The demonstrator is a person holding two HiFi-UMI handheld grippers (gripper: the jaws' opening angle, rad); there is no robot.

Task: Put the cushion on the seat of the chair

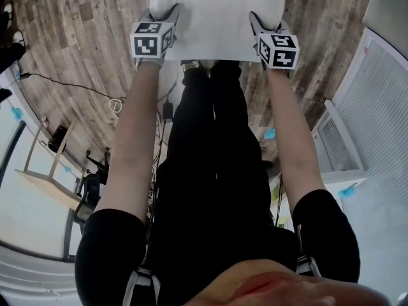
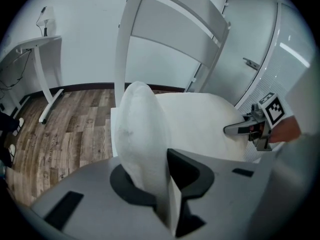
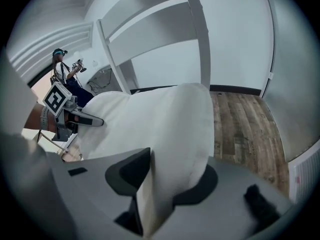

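Observation:
The white cushion (image 1: 217, 18) hangs between my two grippers, over the white chair. My left gripper (image 1: 167, 19) has the cushion's left edge (image 2: 142, 134) between its jaws and looks shut on it. At the right edge (image 3: 175, 129), my right gripper (image 1: 262, 25) looks shut on the cushion in the same way. The cushion's middle (image 2: 200, 121) spreads low in front of the slatted chair back (image 2: 175, 29), which also rises behind it in the right gripper view (image 3: 150, 31). A strip of the white seat (image 2: 114, 129) shows beside the cushion. Each gripper sees the other across the cushion.
Wood plank floor (image 1: 76, 50) lies all around the chair. A white desk leg (image 2: 42, 79) stands to the left and a glass door (image 2: 260, 54) to the right. Another person (image 3: 62, 69) stands far off. A small table (image 1: 44, 171) and cables lie behind me.

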